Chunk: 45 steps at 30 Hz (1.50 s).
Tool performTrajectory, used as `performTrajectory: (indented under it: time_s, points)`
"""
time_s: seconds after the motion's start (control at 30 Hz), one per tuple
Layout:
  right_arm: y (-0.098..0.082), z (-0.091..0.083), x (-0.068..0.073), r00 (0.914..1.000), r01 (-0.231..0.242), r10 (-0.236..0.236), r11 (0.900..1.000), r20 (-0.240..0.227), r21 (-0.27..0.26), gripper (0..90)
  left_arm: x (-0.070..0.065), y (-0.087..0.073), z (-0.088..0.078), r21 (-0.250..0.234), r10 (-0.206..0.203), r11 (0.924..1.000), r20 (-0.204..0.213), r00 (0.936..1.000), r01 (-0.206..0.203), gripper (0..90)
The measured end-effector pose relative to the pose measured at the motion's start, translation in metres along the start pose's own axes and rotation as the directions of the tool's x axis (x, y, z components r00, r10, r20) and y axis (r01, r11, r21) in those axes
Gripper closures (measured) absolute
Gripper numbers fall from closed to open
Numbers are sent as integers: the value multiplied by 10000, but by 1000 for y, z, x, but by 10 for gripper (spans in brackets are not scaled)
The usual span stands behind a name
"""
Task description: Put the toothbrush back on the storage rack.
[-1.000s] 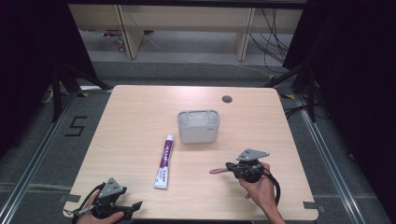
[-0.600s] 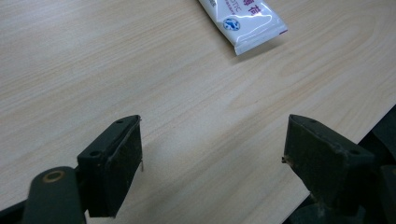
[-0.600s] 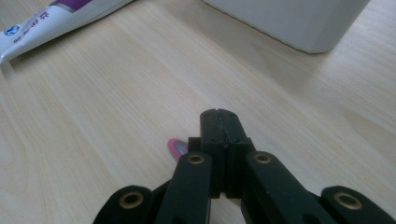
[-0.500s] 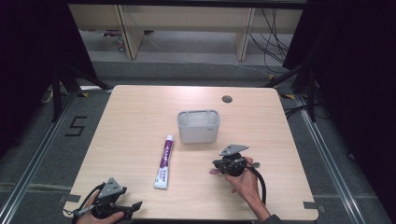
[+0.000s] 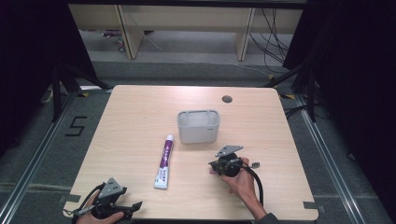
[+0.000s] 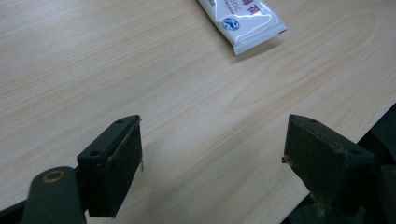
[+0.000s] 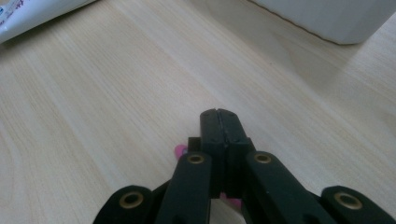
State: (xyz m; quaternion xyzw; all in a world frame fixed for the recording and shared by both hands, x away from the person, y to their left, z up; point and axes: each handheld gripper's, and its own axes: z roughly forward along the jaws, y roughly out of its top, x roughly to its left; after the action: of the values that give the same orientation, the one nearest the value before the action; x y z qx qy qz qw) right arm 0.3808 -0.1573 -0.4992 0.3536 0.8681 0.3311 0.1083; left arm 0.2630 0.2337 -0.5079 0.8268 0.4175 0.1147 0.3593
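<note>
A white and purple toothpaste tube (image 5: 164, 161) lies flat at the table's middle front; its crimped end (image 6: 243, 18) shows in the left gripper view and its edge (image 7: 28, 14) in the right gripper view. Behind it stands a pale grey open container (image 5: 198, 126) (image 7: 327, 18). My right gripper (image 5: 213, 166) (image 7: 218, 114) is low over the table, in front of the container, jaws pressed together on a small pink object (image 7: 180, 150) that is mostly hidden. My left gripper (image 5: 135, 205) (image 6: 212, 135) rests at the front left edge, open and empty.
A dark round hole (image 5: 227, 99) sits in the tabletop (image 5: 140, 121) at the back right. The table's front edge runs right beside the left gripper. Shelving and cables lie beyond the far edge.
The right gripper has moved left, toward the toothpaste tube, and turned; the pink object that stuck out on its left now barely shows. The left gripper has stayed put.
</note>
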Motion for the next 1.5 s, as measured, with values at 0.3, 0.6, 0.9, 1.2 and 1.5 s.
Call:
performTrajectory:
  time_s: [0.3,0.6,0.9,1.2,1.5]
  points:
    - [-3,3,2,9998,195,-195,9998,-23,9,900,0,0,0,16,-3,10000,-15,10000,3,188]
    - [-10,-3,7,9990,395,-391,9991,-215,169,900,0,0,-1,35,-6,10000,-42,10000,6,188]
    - [-21,-14,15,9978,503,-479,9973,-454,543,900,0,0,-1,-4,3,10000,11,10000,-3,188]
    - [-40,-31,19,9972,501,-467,9970,-580,586,900,0,0,0,14,-3,10000,11,10000,3,188]
    - [-61,-52,20,9967,430,-378,9965,-714,723,900,0,0,0,24,-19,10000,38,10000,19,188]
